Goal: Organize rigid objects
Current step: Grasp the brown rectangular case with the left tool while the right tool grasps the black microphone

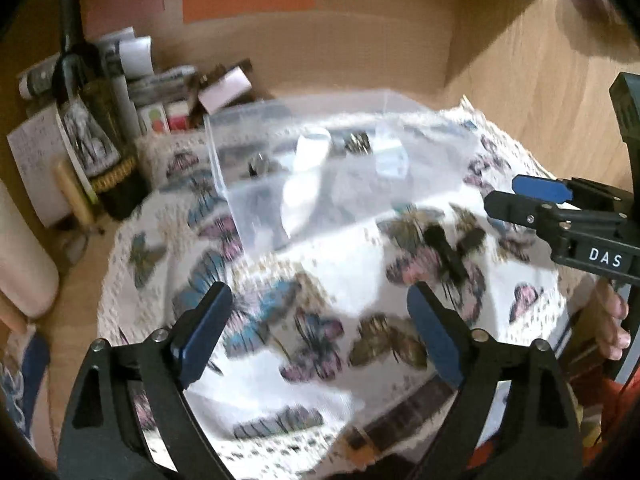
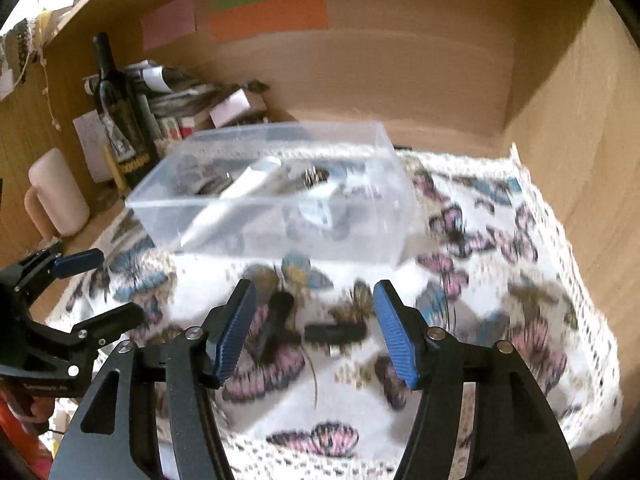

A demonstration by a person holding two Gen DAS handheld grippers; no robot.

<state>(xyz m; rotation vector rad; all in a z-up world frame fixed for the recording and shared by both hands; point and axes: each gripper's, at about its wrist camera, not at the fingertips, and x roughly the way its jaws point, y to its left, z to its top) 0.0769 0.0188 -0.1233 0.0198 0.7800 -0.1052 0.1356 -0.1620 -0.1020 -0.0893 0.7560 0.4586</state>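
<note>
At the far left of the desk (image 2: 600, 184) stand a pale mug (image 2: 58, 192) and a dark wine bottle (image 2: 120, 116), with a heap of papers and small boxes (image 2: 180, 96) behind them; none of this seems part of the job.

The left gripper (image 1: 320, 320) hangs over the near part of the butterfly cloth (image 1: 320, 392), its blue-padded jaws spread wide with nothing between them. In the right wrist view it shows at the left edge (image 2: 106, 284), likewise parted and empty.

Further right, towards the middle and far side of the cloth, sits the clear plastic box (image 2: 360, 236). Several items already lie inside it: a long white piece (image 2: 256, 178), a small metallic part (image 2: 316, 176) and some darker shapes too blurred to name. So a good share of the sorting looks done.

Just near of the box, still on the cloth, lie two dark oblong objects: one (image 2: 276, 320) angled towards the box and one (image 2: 334, 332) lying crosswise just to its right, with a small light-coloured end. They are close together; whether they touch I cannot tell because of the blur.

The right gripper (image 2: 316, 328) hovers directly above this pair, jaws wide apart on either side of them and holding nothing. In my judgement these two pieces are what remains: each has to be picked up and put into the box.
</note>
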